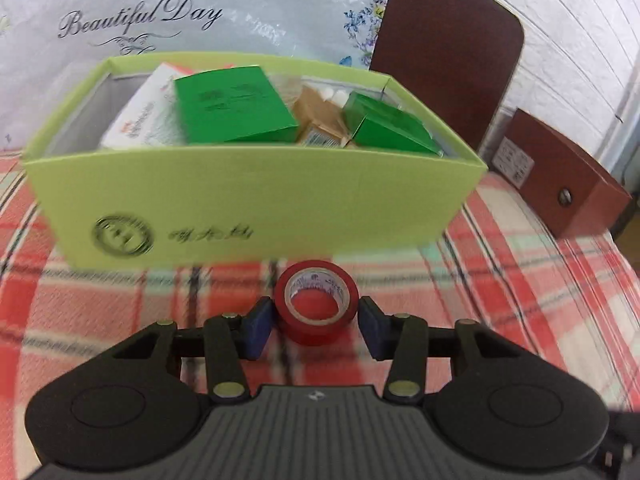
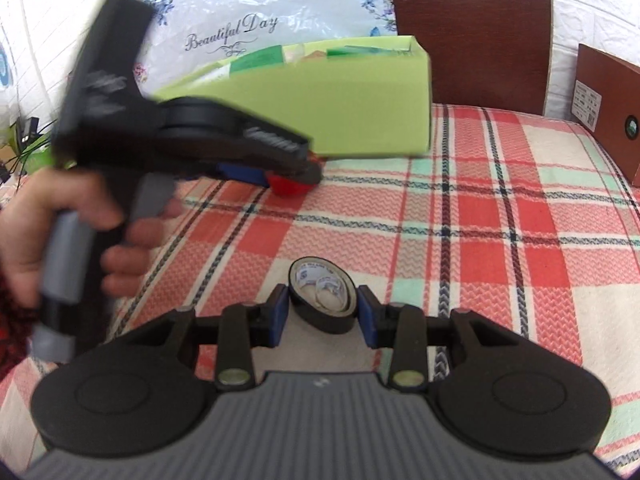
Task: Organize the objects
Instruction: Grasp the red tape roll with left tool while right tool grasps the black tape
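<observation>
Red tape [image 1: 317, 307] sits on the plaid cloth [image 1: 500, 280] just in front of the green box [image 1: 248, 200], between the left gripper's [image 1: 316, 330] blue pads [image 1: 258, 332]. Left pad touches the roll; whether the right one does, I cannot tell, so no firm call on the grip. Black tape [image 2: 323, 300] lies on the cloth further from the box — the right gripper [image 2: 322, 314] is clamped on it, pads against both sides. Box holds green cartons [image 1: 232, 106] and a white pack [image 1: 140, 116]. A hand [image 2: 60, 224] holds the left gripper's handle.
</observation>
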A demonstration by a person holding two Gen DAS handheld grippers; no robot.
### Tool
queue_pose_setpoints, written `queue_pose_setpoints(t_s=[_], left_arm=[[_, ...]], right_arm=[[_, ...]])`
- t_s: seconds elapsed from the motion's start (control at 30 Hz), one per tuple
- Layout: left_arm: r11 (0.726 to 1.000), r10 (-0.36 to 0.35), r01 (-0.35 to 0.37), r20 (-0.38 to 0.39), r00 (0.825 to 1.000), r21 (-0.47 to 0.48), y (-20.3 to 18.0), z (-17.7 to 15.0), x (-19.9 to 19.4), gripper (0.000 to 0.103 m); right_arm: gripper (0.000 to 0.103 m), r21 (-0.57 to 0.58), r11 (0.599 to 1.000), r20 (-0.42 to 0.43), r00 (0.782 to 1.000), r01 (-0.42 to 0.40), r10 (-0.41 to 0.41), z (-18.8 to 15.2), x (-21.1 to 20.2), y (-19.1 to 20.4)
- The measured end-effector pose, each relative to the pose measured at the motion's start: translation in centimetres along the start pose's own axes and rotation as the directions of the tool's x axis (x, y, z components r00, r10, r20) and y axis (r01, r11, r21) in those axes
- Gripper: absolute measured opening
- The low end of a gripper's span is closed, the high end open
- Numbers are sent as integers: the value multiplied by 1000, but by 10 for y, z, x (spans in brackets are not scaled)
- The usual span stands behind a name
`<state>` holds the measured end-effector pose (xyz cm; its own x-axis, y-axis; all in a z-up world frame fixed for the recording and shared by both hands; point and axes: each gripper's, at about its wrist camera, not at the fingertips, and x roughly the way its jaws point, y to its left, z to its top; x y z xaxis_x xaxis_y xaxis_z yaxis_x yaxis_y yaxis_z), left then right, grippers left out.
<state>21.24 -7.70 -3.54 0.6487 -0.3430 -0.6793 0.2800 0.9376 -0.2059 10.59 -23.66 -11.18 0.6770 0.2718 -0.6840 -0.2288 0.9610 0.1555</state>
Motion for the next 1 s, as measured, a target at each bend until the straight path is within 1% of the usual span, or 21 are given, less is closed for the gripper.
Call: queue_pose_setpoints(t_s=[0.1, 0.2, 0.23, 0.27, 0.3, 0.37, 0.47, 0.6, 1.0], left_arm=[[999, 11, -11, -14, 1000, 30, 12, -28, -33, 49], [997, 67, -67, -5, 998, 27, 23, -53, -63, 49], [996, 92, -92, -2, 996, 17, 27, -60, -71, 51], [993, 114, -114, 7, 993, 6, 30, -65, -78, 59], [990, 138, -137, 25, 990, -13, 35, -72, -86, 64], [987, 156, -155, 38, 987, -41, 42, -79, -93, 65], [988, 130, -129, 14, 991, -83, 52, -79, -90, 65], [989, 132, -130, 25, 991, -71, 45, -73, -86, 65], [987, 124, -122, 13, 992, -107, 44, -67, -83, 65]], right_arm=[[36, 1, 1000, -11, 1000, -26, 26, -1, -2, 6], [36, 1, 998, -19, 997, -69, 69, -1, -2, 15], [36, -5, 996, -27, 996, -85, 85, 0, -1, 20], [36, -22, 995, -32, 995, -97, 96, 0, 0, 24], [39, -46, 994, -36, 994, -103, 101, -1, 0, 29], [41, -90, 991, -34, 995, -96, 93, 0, -2, 37], [41, -128, 987, -33, 995, -98, 95, 0, -5, 44], [41, -161, 983, -45, 996, -83, 77, -4, -5, 49], [41, -152, 985, -53, 996, -79, 71, -8, -6, 48]])
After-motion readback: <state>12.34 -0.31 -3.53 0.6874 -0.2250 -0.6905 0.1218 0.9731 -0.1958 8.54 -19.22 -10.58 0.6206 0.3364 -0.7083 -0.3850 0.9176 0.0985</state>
